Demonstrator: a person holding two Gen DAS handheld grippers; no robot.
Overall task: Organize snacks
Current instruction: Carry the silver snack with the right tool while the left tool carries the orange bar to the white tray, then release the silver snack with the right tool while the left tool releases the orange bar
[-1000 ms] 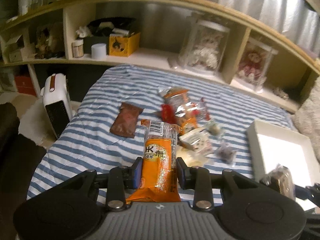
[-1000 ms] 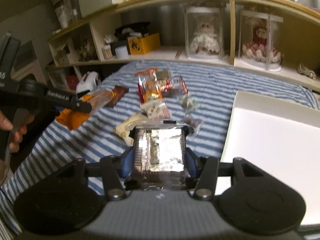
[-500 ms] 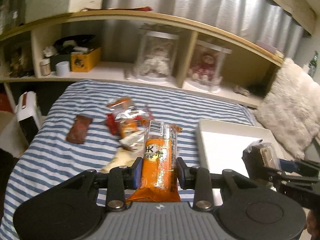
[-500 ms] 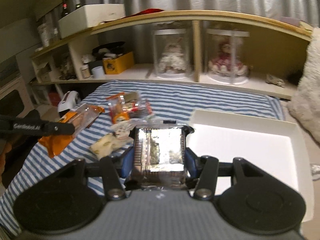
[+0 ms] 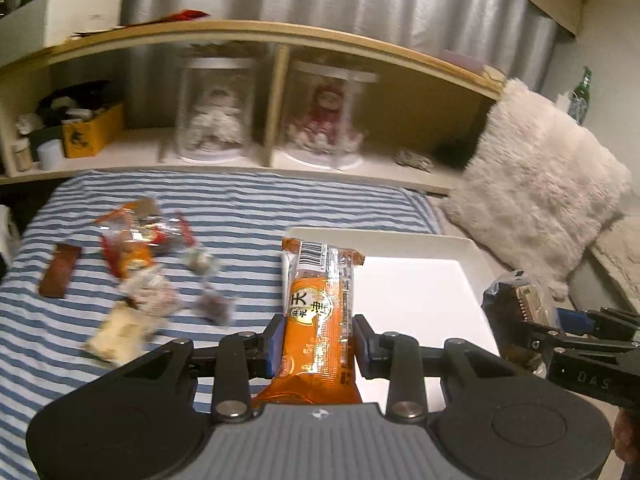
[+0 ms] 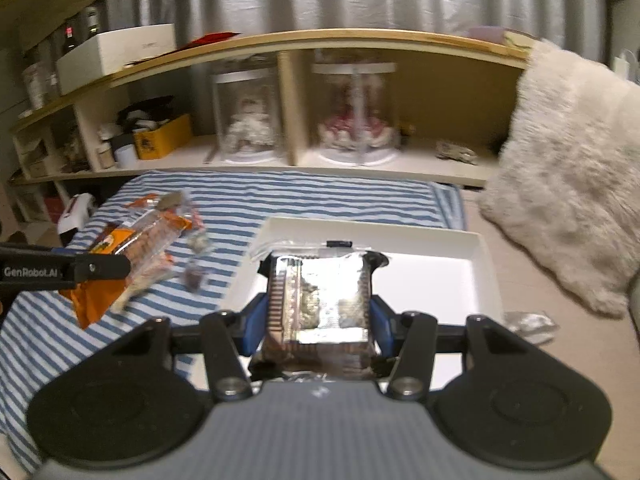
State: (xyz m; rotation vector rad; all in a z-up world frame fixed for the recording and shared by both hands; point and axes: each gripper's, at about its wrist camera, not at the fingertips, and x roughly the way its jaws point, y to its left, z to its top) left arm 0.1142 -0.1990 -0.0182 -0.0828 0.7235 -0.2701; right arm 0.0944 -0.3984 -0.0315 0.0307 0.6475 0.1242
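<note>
My left gripper is shut on a long orange snack pack, held over the left edge of the white tray. My right gripper is shut on a clear-wrapped pack of dark biscuits, above the near part of the same white tray. Each gripper shows in the other's view: the right one with its biscuits at the right, the left one with the orange pack at the left. Several loose snacks lie on the striped blue-and-white cloth.
A brown bar lies at the cloth's left. A fluffy white cushion sits right of the tray. Behind runs a wooden shelf with two doll domes and a yellow box. A silver wrapper lies right of the tray.
Both grippers have swung to the right with their packs, from over the snack pile to over the white tray. Both grips are unchanged.
</note>
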